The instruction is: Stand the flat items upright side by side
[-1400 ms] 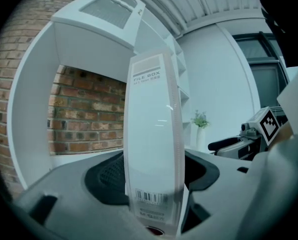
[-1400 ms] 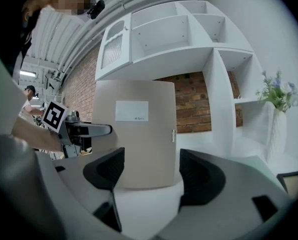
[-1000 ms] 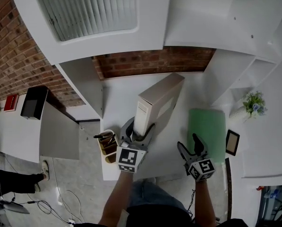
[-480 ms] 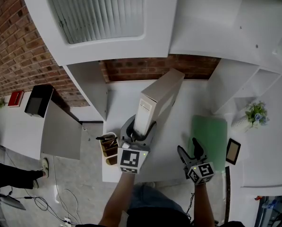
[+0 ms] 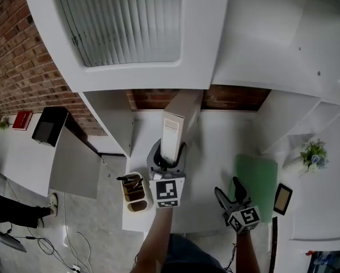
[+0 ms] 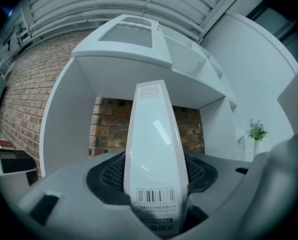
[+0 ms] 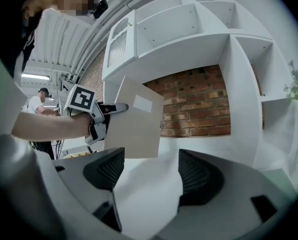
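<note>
My left gripper (image 5: pixel 168 157) had jaws clamped on the beige box (image 5: pixel 180 118), edge-on, to stand it upright at twelve o'clock; right gripper (image 5: pixel 229 191) jaws apart, empty.

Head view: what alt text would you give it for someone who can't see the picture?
Seen from above, the left gripper clamps a flat beige box, holding it on edge over a white desk under white shelves. The right gripper hovers open and empty beside a green folder lying flat.

Likely an office: white shelving (image 5: pixel 272 38) (against bare brick (image 5: pixel 16 56)), pen pot (image 5: pixel 134 189).
</note>
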The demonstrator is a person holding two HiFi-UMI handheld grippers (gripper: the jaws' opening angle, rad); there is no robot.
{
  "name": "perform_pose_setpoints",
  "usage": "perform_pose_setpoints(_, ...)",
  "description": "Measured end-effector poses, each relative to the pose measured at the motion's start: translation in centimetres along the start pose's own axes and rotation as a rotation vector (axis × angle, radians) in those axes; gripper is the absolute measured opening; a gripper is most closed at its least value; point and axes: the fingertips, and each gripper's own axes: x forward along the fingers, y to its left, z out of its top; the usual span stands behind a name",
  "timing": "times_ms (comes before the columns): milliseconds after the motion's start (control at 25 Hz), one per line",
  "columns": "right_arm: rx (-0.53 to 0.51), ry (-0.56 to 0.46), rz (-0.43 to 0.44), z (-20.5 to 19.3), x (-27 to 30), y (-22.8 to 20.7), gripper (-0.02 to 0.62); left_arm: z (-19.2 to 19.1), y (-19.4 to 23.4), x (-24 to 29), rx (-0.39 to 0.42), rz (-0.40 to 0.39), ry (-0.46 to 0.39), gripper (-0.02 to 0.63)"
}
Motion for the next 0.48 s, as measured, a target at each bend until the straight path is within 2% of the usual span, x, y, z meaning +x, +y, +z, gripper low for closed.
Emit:
perform_pose_setpoints(240,-0.048,0.009,0.066,0.6,2.5,1.3,0.331,-1.3,1.9,1.9,0.014,0.096,-0.019,0.265)
perform_pose_setpoints(480,-0.056,0.054,0.099,-0.6,3.6,2.3,0.331,-2.2,3.6,3.5,0.007,0.178,-0.032,0.265)
